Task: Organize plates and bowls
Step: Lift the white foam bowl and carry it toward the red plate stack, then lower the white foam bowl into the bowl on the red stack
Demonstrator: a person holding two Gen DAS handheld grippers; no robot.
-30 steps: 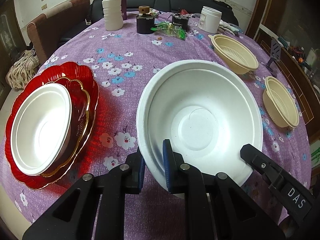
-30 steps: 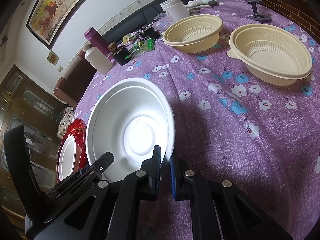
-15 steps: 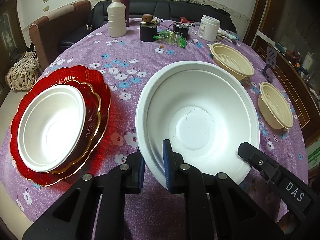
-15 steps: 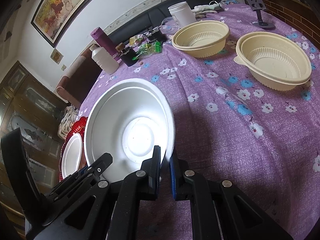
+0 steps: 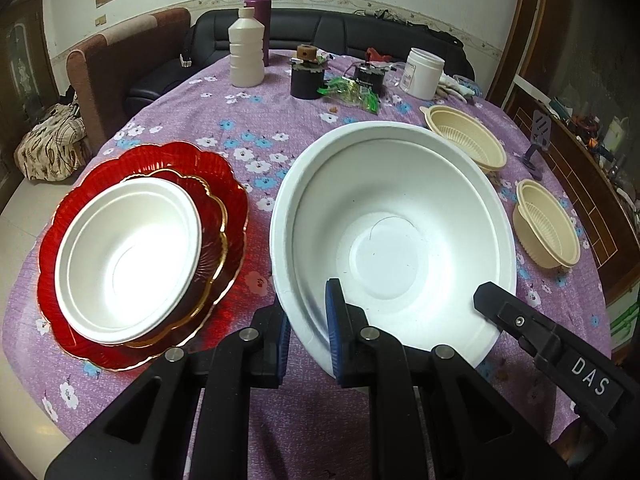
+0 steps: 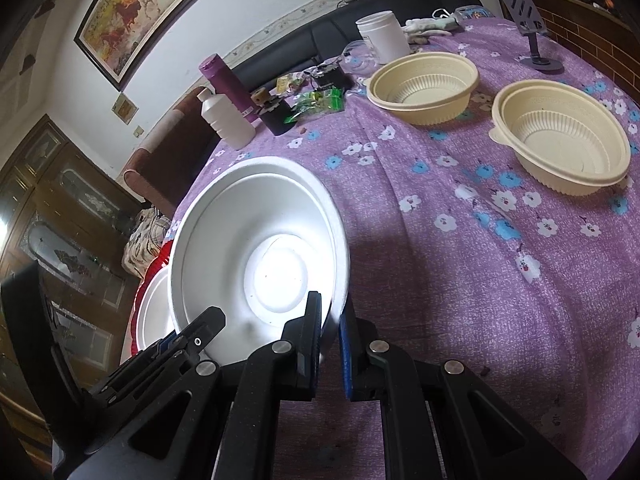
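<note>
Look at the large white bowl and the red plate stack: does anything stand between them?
Nothing visible. Only bare purple tablecloth separates the large white bowl from the red plate stack, topped by a smaller white bowl.

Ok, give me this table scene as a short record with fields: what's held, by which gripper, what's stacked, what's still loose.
held item: large white foam bowl
left gripper: jaws shut on the near rim, one inside, one outside
right gripper: jaws shut on the same bowl's rim
stack: smaller white bowl on gold-rimmed red plate on larger red plate
loose: two cream plastic bowls, apart on the purple floral tablecloth
</note>
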